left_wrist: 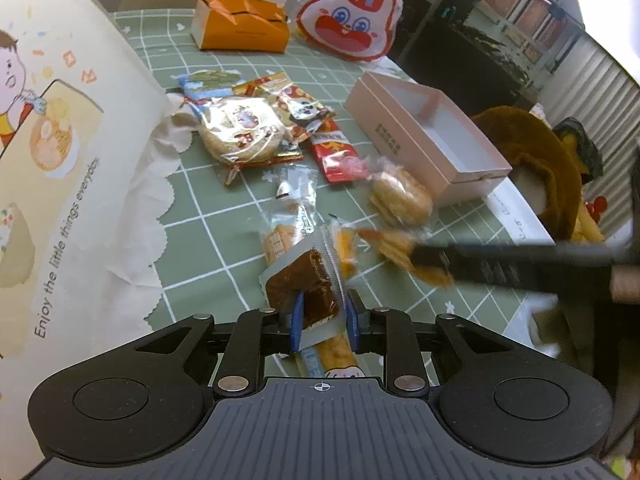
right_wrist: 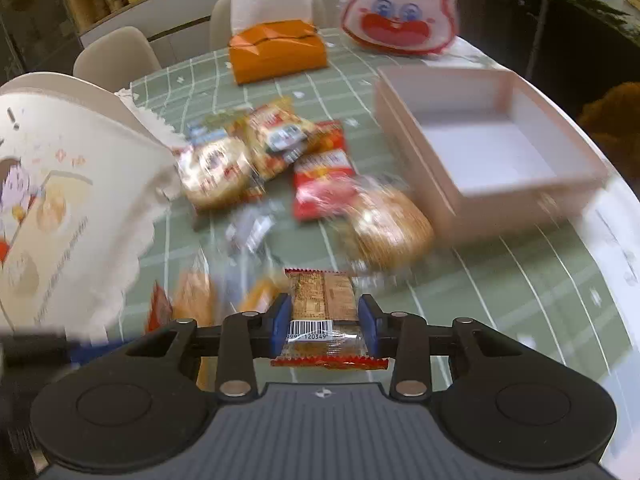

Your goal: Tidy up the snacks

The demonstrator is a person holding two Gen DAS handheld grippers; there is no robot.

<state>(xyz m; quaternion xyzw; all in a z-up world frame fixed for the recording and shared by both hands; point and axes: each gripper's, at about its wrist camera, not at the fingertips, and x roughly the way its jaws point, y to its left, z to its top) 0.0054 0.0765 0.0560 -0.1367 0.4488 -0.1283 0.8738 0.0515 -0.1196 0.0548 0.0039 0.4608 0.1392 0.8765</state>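
Note:
My left gripper (left_wrist: 322,312) is shut on a brown cake (left_wrist: 304,280) in a clear and grey wrapper, held just over the green checked tablecloth. In the right wrist view my right gripper (right_wrist: 326,316) is shut on an orange-brown snack packet (right_wrist: 322,296) with a barcode. An empty pink box (left_wrist: 400,132) (right_wrist: 520,210) stands open at the right. Between the two lie loose snacks: a round rice cracker pack (left_wrist: 240,132) (right_wrist: 216,176), a red packet (left_wrist: 336,156) (right_wrist: 320,184) and another round cracker pack (left_wrist: 400,196) (right_wrist: 388,224). The right wrist view is blurred.
A big printed paper bag (left_wrist: 60,160) fills the left side. An orange tissue box (left_wrist: 240,24) and a rabbit-face bag (left_wrist: 352,16) sit at the back. A brown plush toy (left_wrist: 536,160) lies beyond the box. Chairs (right_wrist: 276,4) stand behind the table.

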